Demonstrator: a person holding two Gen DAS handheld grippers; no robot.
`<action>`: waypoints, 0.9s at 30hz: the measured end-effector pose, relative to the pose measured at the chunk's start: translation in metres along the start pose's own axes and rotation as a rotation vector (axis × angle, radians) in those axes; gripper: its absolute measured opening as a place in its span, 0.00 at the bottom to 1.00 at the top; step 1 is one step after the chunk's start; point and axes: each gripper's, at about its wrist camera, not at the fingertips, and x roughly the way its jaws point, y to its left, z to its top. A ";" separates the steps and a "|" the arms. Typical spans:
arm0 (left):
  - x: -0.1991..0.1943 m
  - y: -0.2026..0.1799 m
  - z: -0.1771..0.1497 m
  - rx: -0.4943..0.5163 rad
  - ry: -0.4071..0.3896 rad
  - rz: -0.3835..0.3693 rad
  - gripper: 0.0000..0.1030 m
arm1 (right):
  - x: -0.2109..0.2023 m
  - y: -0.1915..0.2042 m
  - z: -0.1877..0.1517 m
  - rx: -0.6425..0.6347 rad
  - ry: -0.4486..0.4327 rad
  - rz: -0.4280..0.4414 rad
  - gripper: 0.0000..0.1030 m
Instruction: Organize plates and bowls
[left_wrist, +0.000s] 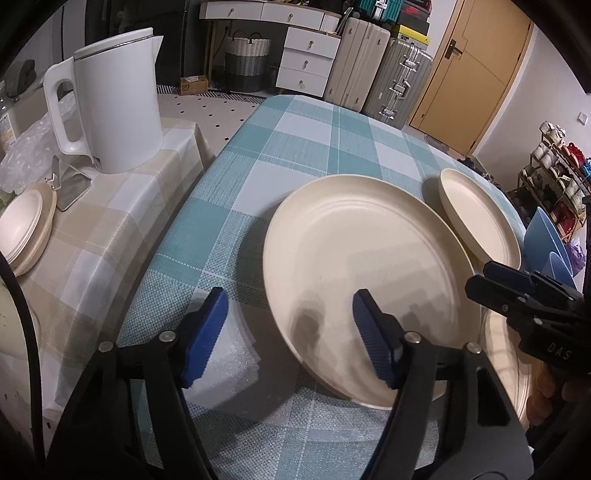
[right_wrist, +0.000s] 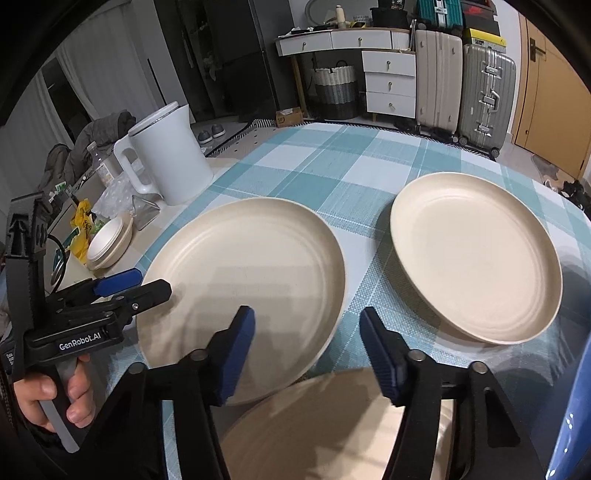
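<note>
Three cream plates lie on the teal check tablecloth (left_wrist: 295, 147). The large plate (left_wrist: 369, 266) (right_wrist: 243, 288) is in the middle. A second plate (left_wrist: 476, 218) (right_wrist: 476, 254) sits to its right, and a third plate (right_wrist: 314, 424) lies nearest, partly under the large one. My left gripper (left_wrist: 290, 332) is open and straddles the large plate's left rim, one pad over the plate and one over the cloth. My right gripper (right_wrist: 310, 354) is open and straddles the same plate's right rim, above the third plate. Neither gripper's pads press on anything.
A side table with a beige check cloth (left_wrist: 122, 206) stands to the left. It carries a white kettle (left_wrist: 114, 99) (right_wrist: 166, 155) and a stack of cream bowls (left_wrist: 26, 229) (right_wrist: 109, 240). A blue chair (right_wrist: 576, 406) is at the right edge. Suitcases (right_wrist: 480, 88) and drawers stand beyond the table.
</note>
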 end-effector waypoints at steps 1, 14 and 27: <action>0.001 0.000 0.000 0.000 0.004 0.001 0.57 | 0.002 0.000 0.001 0.001 0.003 -0.003 0.58; 0.008 -0.003 -0.005 0.022 0.029 0.011 0.32 | 0.019 -0.010 0.003 0.037 0.033 -0.033 0.39; 0.009 0.003 -0.006 0.001 0.032 0.006 0.14 | 0.026 -0.012 -0.001 0.041 0.049 -0.051 0.22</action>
